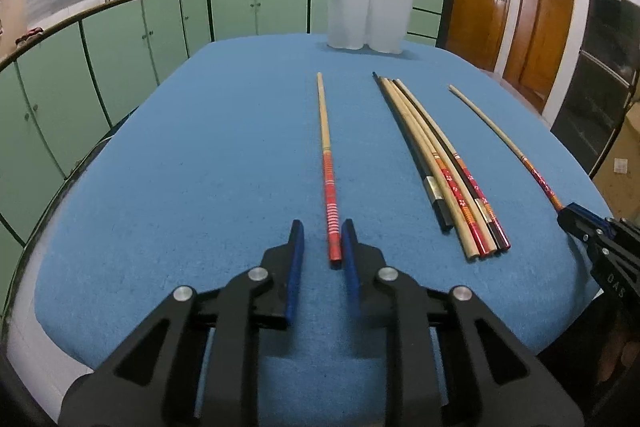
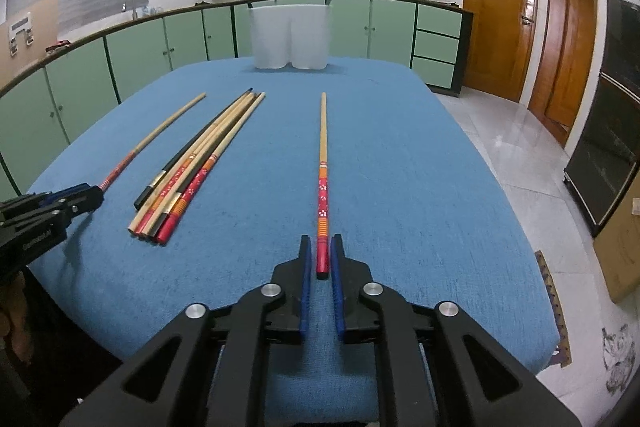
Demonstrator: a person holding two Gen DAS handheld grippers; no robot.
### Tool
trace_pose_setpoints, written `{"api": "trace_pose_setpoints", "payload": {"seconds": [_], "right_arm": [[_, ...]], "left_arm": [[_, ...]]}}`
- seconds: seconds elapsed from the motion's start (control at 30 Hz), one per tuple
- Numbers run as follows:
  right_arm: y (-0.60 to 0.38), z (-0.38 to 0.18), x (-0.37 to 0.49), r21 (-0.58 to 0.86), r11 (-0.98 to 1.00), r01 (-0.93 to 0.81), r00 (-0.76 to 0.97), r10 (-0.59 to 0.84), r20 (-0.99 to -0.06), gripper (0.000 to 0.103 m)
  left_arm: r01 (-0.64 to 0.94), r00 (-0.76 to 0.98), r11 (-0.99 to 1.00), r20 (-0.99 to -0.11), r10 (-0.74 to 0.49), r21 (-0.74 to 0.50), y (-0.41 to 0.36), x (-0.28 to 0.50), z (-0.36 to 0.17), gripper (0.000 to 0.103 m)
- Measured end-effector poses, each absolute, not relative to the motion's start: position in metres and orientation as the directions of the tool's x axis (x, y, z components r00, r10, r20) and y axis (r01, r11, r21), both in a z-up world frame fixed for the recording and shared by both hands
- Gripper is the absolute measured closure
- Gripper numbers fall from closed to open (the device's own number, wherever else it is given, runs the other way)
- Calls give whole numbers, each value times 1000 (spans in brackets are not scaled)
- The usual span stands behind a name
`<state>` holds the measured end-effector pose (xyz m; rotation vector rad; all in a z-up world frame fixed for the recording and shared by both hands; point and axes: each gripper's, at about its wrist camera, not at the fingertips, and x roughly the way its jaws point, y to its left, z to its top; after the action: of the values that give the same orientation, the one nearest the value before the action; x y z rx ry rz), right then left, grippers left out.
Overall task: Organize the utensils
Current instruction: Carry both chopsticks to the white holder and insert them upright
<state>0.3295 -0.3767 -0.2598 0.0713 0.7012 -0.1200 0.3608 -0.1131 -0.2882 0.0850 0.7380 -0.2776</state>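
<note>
A blue-clothed table (image 1: 180, 167) fills both wrist views, its near edge cut off by the gripper bodies. At twelve o'clock stands a white holder (image 1: 368, 17) (contents hard to make out). A bundle of chopsticks (image 1: 448, 171) lies between two single ones. The left gripper (image 1: 320, 243), angled downward, has a visible gap to either side of the striped chopstick (image 1: 330, 187) between its fingers. The right gripper (image 2: 320, 255) is pinched on the flowered chopstick (image 2: 322, 187).
</note>
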Motion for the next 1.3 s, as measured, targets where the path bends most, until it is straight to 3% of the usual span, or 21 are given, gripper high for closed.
{"api": "trace_pose_setpoints", "payload": {"seconds": [0.1, 0.33, 0.77, 1.3], "right_arm": [[-375, -260, 331, 15, 992, 128, 756, -88, -649, 93], [-381, -231, 321, 69, 986, 149, 766, -71, -639, 97], [-385, -102, 314, 53, 996, 78, 838, -37, -545, 97], [-391, -39, 407, 22, 999, -42, 727, 46, -685, 97]], "left_arm": [[300, 700, 953, -669, -252, -46, -114, 360, -289, 97], [284, 685, 953, -672, -282, -110, -106, 355, -264, 98], [326, 728, 938, -602, -326, -114, -91, 348, -149, 98], [441, 650, 895, -662, -374, -73, -109, 411, -70, 98]]}}
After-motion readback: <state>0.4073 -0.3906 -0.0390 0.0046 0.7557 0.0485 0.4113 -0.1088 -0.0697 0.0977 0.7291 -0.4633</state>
